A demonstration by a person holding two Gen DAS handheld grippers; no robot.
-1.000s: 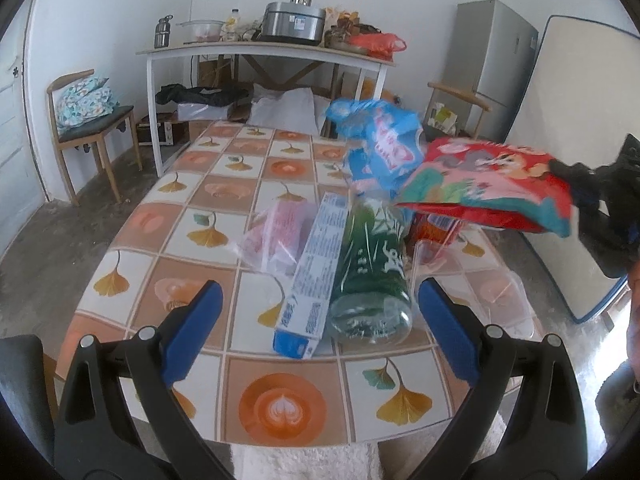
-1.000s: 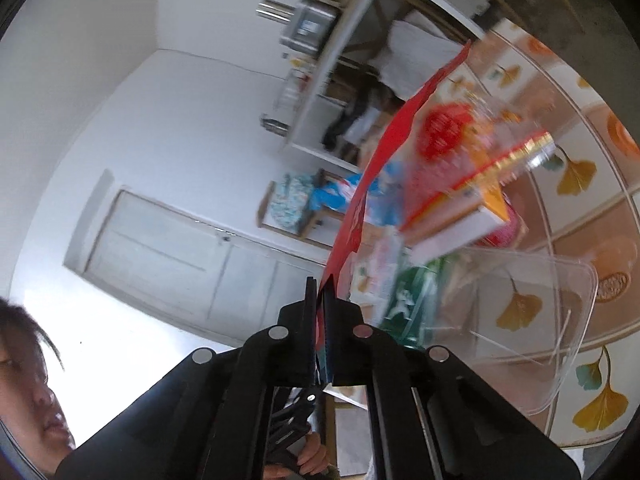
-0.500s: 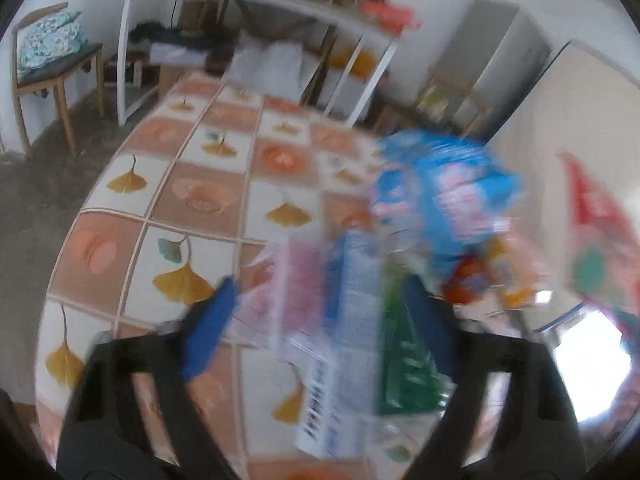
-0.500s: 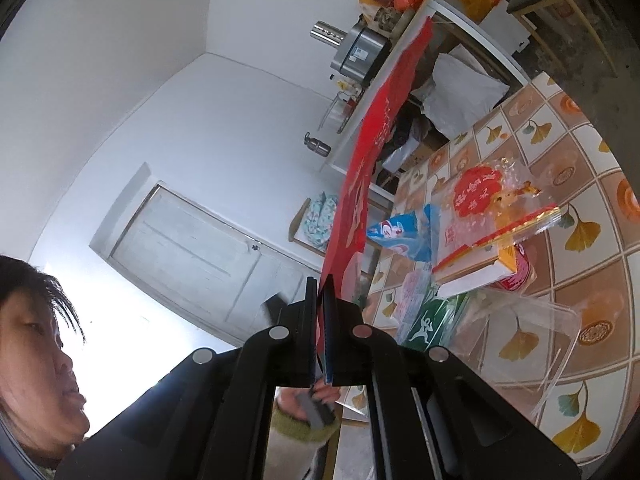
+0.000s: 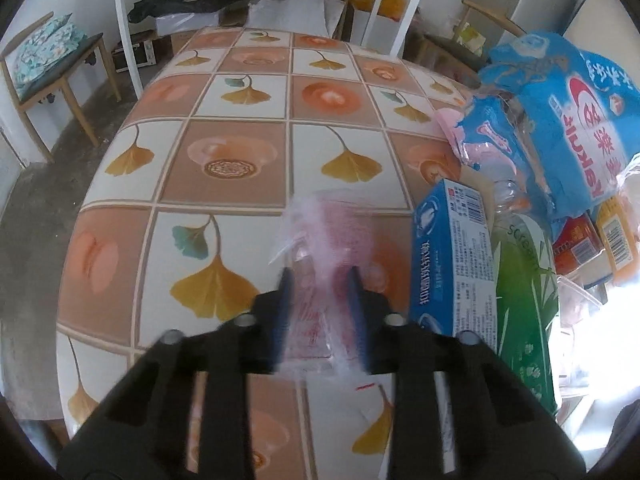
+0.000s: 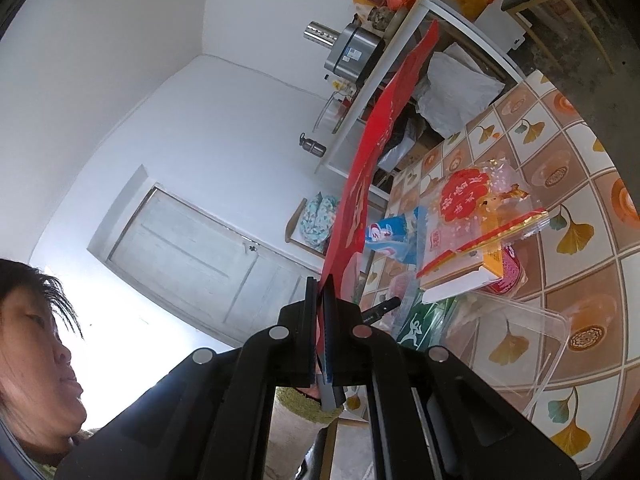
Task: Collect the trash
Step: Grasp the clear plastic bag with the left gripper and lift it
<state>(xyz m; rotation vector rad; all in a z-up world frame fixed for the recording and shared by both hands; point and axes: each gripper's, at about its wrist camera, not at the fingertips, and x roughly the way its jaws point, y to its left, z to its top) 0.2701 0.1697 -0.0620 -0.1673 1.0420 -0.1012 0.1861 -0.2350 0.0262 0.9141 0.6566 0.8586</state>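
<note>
Meanwhile, the left gripper is closing its jaws around a pink clear plastic bag lying on the tiled table, just beside the blue box in the trash pile near the table's right edge. The right gripper is pinching a red wrapper, lifted clear of the table.

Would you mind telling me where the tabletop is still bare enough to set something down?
Bare: the tablecloth left of the pink plastic bag, out to its far and left edges. Crowded: the right side, with toothpaste box, green bottle and blue wrapper.
</note>
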